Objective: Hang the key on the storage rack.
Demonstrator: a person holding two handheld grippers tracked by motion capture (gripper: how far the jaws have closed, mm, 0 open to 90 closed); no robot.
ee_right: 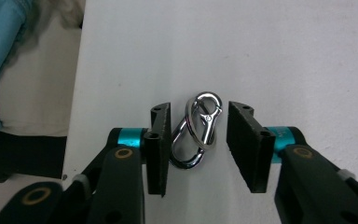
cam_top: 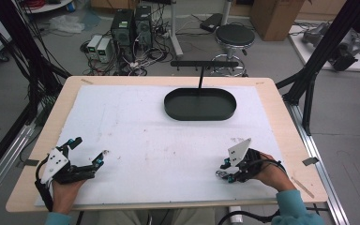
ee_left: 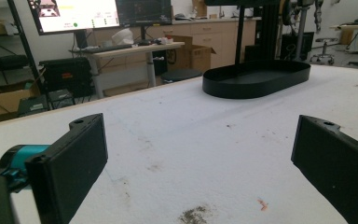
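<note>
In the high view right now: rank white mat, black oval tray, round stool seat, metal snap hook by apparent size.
1. white mat
2. black oval tray
3. round stool seat, though it stands farther from the camera, so its true size is unsure
4. metal snap hook, a small glint between the right gripper jaws

High view looks down; gripper views sit low, close, perhaps sharing the white mat [cam_top: 136, 122].
</note>
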